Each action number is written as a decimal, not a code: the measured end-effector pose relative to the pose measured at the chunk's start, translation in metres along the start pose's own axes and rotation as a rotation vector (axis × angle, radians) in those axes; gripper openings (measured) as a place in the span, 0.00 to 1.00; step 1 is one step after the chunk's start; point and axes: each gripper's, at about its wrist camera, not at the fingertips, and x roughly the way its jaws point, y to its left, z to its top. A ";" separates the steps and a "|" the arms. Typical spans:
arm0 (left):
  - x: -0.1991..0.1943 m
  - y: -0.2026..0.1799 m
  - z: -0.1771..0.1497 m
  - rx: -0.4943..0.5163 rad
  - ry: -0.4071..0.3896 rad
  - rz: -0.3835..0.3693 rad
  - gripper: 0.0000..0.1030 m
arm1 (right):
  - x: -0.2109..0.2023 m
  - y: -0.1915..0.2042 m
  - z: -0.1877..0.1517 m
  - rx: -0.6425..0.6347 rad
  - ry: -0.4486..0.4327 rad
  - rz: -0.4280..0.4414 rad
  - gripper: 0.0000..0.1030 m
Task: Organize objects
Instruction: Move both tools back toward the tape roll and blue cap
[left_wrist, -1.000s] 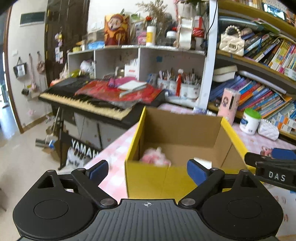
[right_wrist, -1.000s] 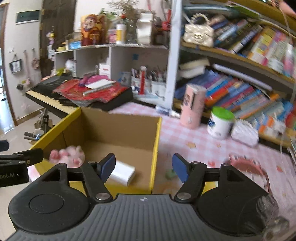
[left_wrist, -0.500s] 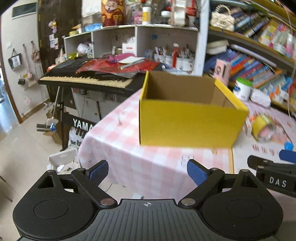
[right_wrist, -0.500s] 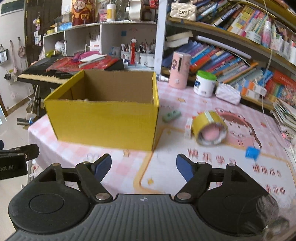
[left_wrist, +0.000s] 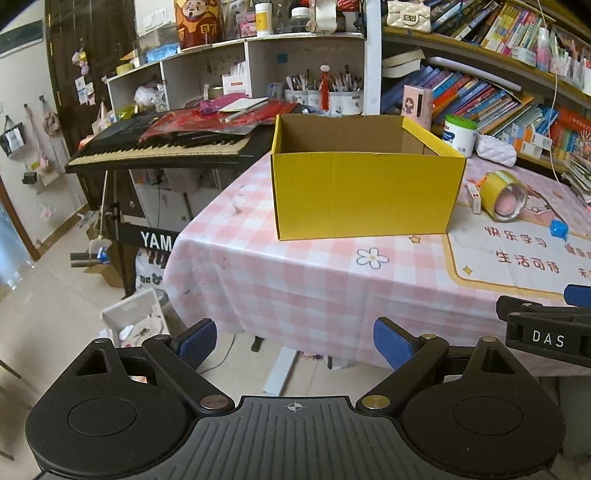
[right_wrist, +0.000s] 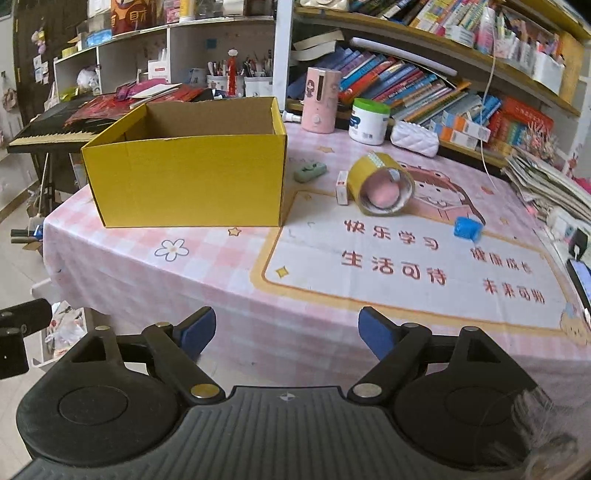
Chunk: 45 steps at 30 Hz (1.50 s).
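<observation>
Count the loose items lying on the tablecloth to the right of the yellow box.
4: green eraser nearest the box, small carton, yellow tape roll, blue piece farthest right. More may hide behind.

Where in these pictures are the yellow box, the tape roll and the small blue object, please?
yellow box (right_wrist: 188, 181), right wrist view, front wall.
tape roll (right_wrist: 371, 168), right wrist view, yellow outer band.
small blue object (right_wrist: 467, 228), right wrist view, its middle.

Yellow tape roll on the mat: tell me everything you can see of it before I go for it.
The yellow tape roll is a wide roll with a shiny, glittery band at its far rim. It lies on its side on the printed mat, its open core facing the camera. Something round and pink sits inside the core. A small white and red box stands against its left side. It is right of the yellow cardboard box, apart from it.
</observation>
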 end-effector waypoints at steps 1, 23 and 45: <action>-0.001 0.001 -0.001 -0.001 0.000 -0.003 0.91 | -0.002 0.001 -0.001 0.002 0.001 -0.001 0.82; 0.011 -0.044 0.005 0.087 0.038 -0.176 0.91 | -0.026 -0.037 -0.019 0.079 0.022 -0.138 0.87; 0.033 -0.127 0.025 0.211 0.045 -0.319 0.91 | -0.025 -0.112 -0.021 0.199 0.051 -0.289 0.88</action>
